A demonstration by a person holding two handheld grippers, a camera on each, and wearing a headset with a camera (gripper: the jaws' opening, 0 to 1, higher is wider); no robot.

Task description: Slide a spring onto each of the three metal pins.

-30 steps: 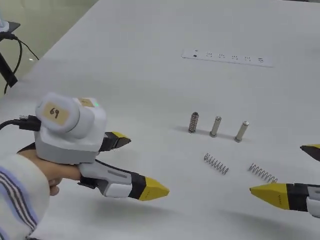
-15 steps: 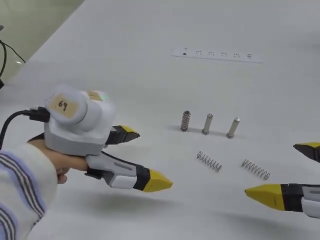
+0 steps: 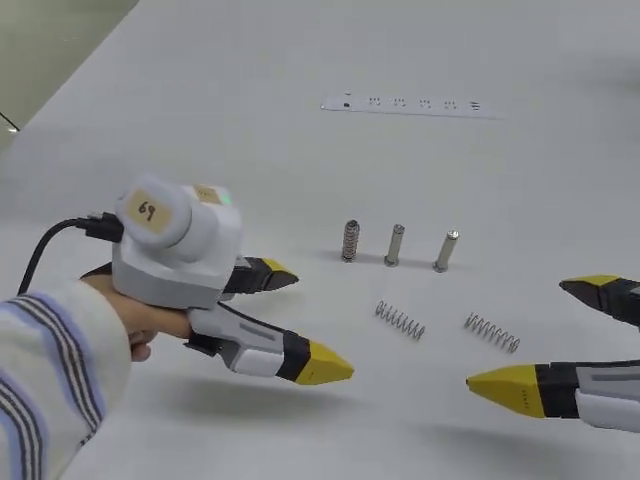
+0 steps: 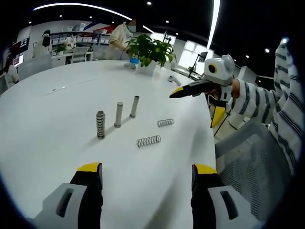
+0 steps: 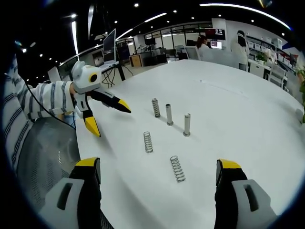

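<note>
The yellow-tipped left gripper (image 3: 315,323) and right gripper (image 3: 520,335) hover over the white workbench (image 3: 200,150), jaws wide apart and empty. Between them, two loose steel coil springs lie flat, left spring (image 3: 400,320) and right spring (image 3: 491,332), with their axes roughly parallel. Beyond, three short metal pins stand upright in a row: the leftmost pin (image 3: 349,258) wears a third spring (image 3: 350,240), then the middle pin (image 3: 395,245) and the right pin (image 3: 446,251).

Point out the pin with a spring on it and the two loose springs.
Sprung pin (image 3: 350,241), head view, on the coil round its shaft.
Loose spring nearer that pin (image 3: 400,321), head view, middle of its coil.
Other loose spring (image 3: 491,333), head view, middle of its coil.
</note>
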